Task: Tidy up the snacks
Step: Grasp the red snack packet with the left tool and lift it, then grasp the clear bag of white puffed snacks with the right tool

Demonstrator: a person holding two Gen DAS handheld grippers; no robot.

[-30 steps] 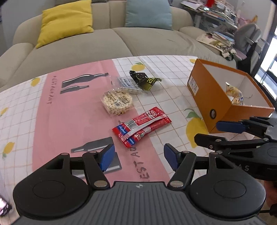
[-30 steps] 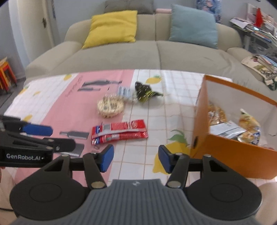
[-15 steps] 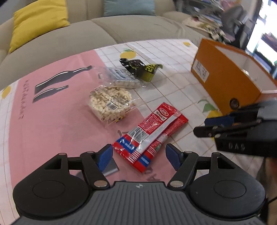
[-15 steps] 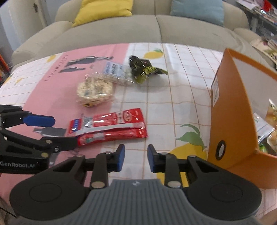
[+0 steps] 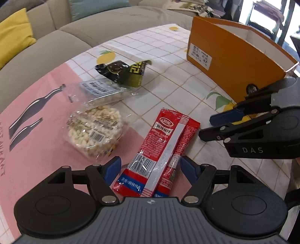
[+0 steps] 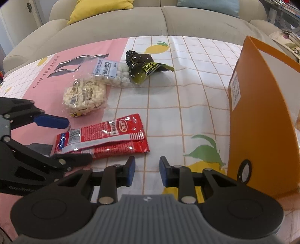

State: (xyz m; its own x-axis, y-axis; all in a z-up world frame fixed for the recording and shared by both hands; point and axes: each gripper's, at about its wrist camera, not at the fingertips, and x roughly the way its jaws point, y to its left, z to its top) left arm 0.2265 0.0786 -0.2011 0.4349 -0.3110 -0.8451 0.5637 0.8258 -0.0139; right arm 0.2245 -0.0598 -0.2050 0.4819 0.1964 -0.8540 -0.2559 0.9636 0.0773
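Left gripper [image 5: 149, 169] open astride red packet [image 5: 159, 150] end | right gripper [image 6: 146, 170] open, empty, beside orange box [image 6: 262, 122]

Tablecloth [image 6: 187, 93]: you see a white grid with lemon prints beside a pink panel showing dark bottle shapes.
Sofa [image 6: 150, 20]: it runs behind your table, beige.
Cushions: 1 yellow cushion [image 6: 99, 5], 1 teal cushion [image 6: 208, 7], well apart on the sofa.

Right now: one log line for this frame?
left gripper: open, straddling red snack packet | right gripper: open, empty | orange box: on table, right | three other snacks unsorted
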